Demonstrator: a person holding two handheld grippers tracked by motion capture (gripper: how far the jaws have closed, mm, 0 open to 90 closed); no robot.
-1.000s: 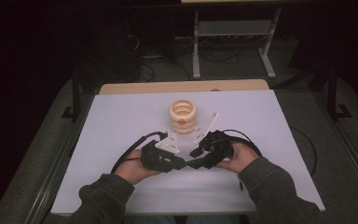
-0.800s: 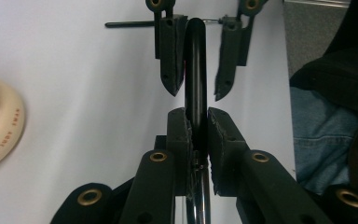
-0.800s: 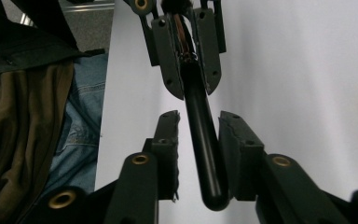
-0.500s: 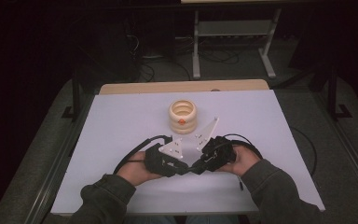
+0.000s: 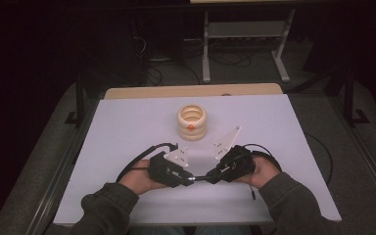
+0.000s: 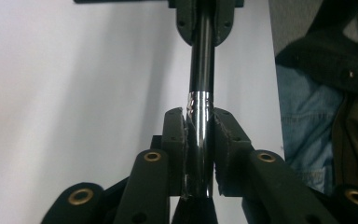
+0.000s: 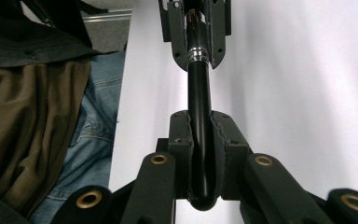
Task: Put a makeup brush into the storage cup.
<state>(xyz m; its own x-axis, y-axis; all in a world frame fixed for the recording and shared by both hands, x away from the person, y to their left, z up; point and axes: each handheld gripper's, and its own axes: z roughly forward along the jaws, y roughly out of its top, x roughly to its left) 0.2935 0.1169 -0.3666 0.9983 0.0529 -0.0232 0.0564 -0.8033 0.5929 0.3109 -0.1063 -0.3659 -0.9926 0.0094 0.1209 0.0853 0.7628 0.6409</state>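
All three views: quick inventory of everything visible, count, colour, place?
pen: 1, black with a silver band, held level between the two grippers near the front of the table, each end clamped in one gripper's jaws
ring stack: 1, cream with a small orange mark on its side, standing mid-table beyond the grippers
table: 1, white top with a wooden strip along the far edge
metal stand: 1, grey, on the floor behind the table
left gripper: 1, black with a grey plate on top, shut on one end of the pen
right gripper: 1, black with a grey plate on top, shut on the other end of the pen
sleeves: 2, dark olive, coming in from the bottom of the high view
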